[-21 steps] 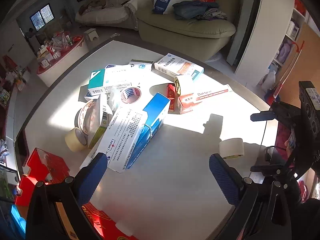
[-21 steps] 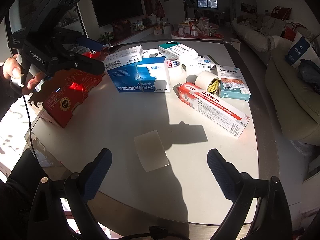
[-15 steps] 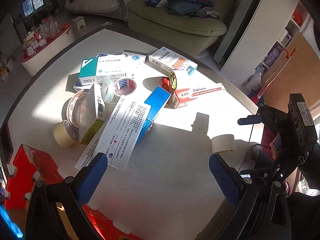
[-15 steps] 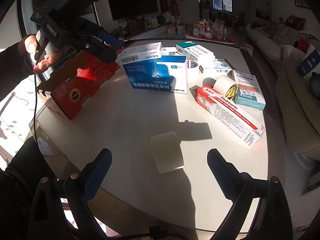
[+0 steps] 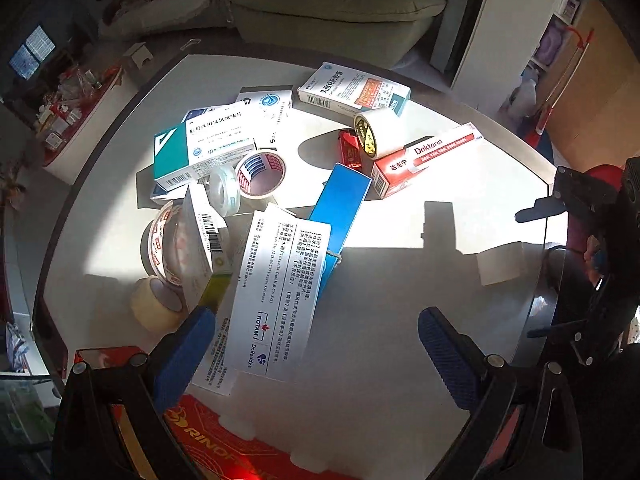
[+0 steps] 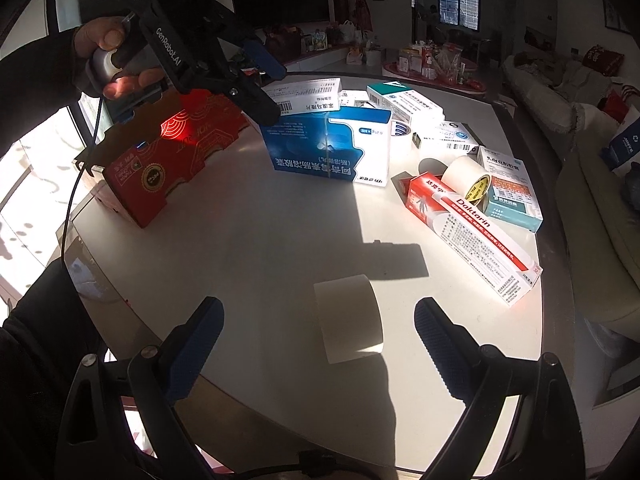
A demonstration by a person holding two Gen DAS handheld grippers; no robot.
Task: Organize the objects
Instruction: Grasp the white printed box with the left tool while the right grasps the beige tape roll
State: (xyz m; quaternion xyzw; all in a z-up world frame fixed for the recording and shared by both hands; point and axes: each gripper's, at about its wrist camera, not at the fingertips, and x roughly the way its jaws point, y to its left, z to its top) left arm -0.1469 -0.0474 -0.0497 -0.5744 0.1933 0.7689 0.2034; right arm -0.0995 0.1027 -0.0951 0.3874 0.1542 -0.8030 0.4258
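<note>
Both grippers nearer white round table (image 6: 248, 256); right gripper (image 6: 316, 330) fingers released around white tape roll (image 6: 349, 318); left gripper (image 5: 312, 344) fingers released, empty.

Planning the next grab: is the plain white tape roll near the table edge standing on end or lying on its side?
Lying on its side. The white tape roll shows its curved wall upward in the right wrist view, apart from the pile.

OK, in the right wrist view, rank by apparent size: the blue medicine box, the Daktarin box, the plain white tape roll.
1. Blue medicine box.
2. Daktarin box.
3. Plain white tape roll, smallest, though it lies nearest the camera, which enlarges it.
Top two are close.
</note>
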